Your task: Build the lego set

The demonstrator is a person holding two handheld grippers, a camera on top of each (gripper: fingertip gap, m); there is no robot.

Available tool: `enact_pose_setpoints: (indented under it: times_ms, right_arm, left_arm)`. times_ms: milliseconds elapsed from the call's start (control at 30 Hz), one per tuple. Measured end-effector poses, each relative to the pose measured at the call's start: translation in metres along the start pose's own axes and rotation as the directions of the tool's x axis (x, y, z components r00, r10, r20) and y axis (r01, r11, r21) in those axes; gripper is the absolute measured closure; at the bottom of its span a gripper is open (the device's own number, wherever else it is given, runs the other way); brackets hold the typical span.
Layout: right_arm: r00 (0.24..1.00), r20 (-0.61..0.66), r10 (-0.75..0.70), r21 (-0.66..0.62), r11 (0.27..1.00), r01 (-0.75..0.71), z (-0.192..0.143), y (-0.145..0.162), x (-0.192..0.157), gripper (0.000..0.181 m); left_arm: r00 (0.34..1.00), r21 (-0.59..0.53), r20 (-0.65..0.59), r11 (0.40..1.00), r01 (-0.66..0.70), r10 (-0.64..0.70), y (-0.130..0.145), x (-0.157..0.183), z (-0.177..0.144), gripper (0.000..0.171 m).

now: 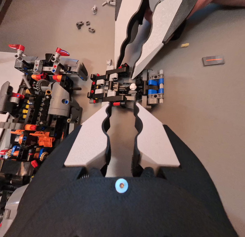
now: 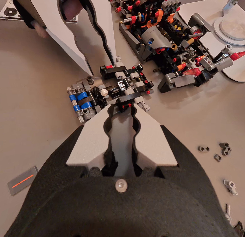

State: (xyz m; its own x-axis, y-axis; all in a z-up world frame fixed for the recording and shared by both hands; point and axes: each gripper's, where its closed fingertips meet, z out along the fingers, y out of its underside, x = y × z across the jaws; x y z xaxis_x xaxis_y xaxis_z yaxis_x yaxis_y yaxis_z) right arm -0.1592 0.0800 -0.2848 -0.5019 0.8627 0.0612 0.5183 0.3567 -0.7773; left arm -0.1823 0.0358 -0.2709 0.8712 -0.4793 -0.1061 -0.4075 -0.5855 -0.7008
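A small black, grey and blue lego sub-assembly [image 1: 114, 87] lies on the tan table, just right of the large car chassis [image 1: 53, 97]. My left gripper [image 1: 122, 104] closes around a black block with red pins on its near edge. My right gripper [image 1: 126, 71] comes in from the far side and clamps the opposite black beam. In the right wrist view my right gripper [image 2: 122, 105] grips the sub-assembly [image 2: 123, 84] at its near edge, my left gripper [image 2: 103, 69] holds the far edge, and the chassis [image 2: 156, 35] sits at upper right.
Loose small grey connectors [image 1: 84, 25] lie beyond the chassis; they also show in the right wrist view [image 2: 224, 149]. A grey tile with an orange line [image 1: 213, 60] and a tan pin [image 1: 185, 45] lie to the right. A white stand base [image 2: 230, 30] sits behind the chassis. About 6 cm separates my left fingertips from my right.
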Motion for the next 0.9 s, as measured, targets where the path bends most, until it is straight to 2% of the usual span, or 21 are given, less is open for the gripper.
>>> enact_pose_setpoints:
  times_ms: [267, 533, 900]
  right_arm:
    - [1.0, 0.002, 0.003, -0.001, 1.0, -0.003, 0.0001, 0.0001, 0.0001, 0.156]
    - [1.0, 0.004, 0.008, 0.003, 1.0, -0.008, -0.0002, -0.0002, 0.0003, 0.157]
    - [1.0, -0.002, 0.017, -0.001, 1.0, -0.017, -0.0001, 0.0004, 0.0021, 0.157]
  left_arm:
    - [1.0, -0.006, -0.013, 1.0, 0.011, -0.011, 0.0014, -0.0024, 0.0067, 0.154]
    - [1.0, -0.017, -0.013, 1.0, 0.014, -0.014, 0.0045, -0.0034, 0.0097, 0.154]
    - [0.998, -0.011, 0.027, 0.999, -0.05, 0.05, 0.0034, -0.0037, 0.0104, 0.155]
